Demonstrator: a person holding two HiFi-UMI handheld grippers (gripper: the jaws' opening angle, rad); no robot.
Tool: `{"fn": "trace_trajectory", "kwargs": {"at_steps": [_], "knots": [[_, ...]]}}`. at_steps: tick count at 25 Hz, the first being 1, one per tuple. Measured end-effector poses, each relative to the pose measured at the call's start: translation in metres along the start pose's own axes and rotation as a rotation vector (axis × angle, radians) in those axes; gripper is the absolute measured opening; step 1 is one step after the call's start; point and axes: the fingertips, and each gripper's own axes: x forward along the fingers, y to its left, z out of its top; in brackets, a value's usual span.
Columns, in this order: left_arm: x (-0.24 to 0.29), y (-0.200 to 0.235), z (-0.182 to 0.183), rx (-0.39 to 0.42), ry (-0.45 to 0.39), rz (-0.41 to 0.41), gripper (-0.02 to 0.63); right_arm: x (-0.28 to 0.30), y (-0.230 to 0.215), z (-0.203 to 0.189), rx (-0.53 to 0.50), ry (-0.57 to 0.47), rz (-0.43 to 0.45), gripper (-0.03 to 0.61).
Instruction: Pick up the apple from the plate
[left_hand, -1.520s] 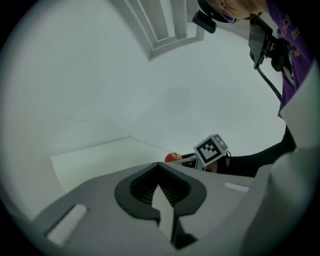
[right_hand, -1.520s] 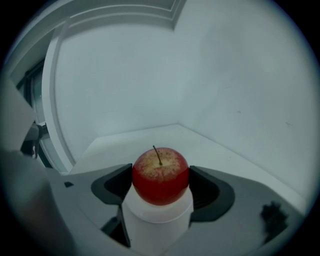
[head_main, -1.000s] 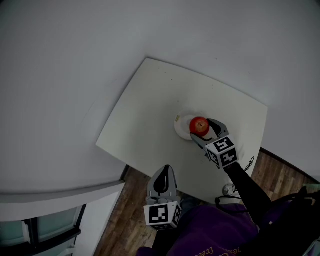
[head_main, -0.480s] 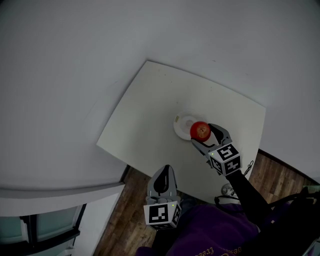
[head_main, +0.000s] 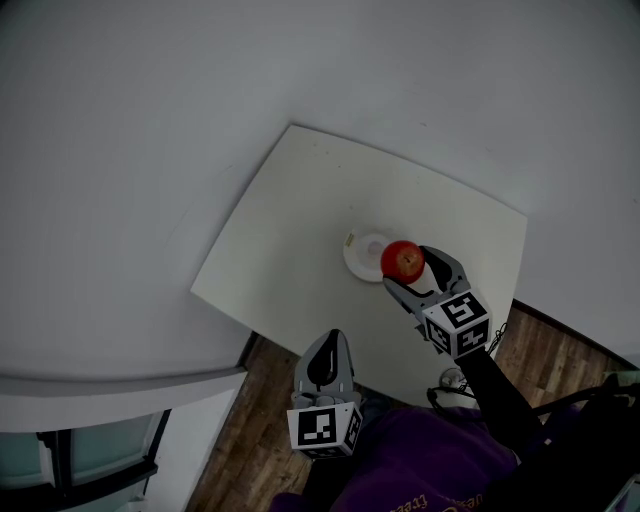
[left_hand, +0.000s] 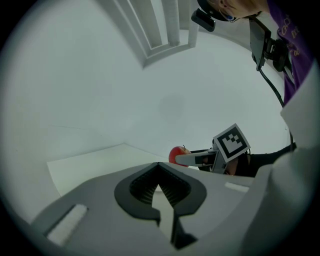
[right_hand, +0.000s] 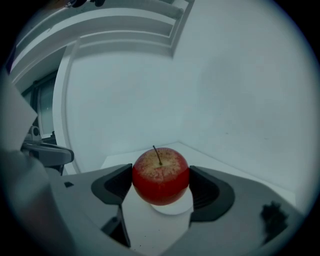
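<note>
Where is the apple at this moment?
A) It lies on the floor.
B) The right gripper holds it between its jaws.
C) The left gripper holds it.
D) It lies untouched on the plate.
B: in the right gripper view the apple sits clamped between the two jaws of the right gripper, and the white plate shows under it.

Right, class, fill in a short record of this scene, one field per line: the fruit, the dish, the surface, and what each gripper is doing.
Fruit: red apple with a yellow-speckled top, stem up, held between two jaws
Dish: small round white plate on the table, partly under the apple; the apple looks lifted off it
Surface: pale cream table top
Right gripper: jaws closed on the apple's sides, above the table
Left gripper: jaws together, empty, held back near the table's near edge
</note>
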Motion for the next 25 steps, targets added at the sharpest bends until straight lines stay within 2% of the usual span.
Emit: {"fn": "trace_trajectory", "kwargs": {"at_steps": [25], "knots": [[-0.0021, -0.0008, 0.0021, 0.005, -0.011, 0.003, 0.006, -0.0025, 0.0032, 0.0076, -0.021, -0.029, 0.011, 0.364]]}}
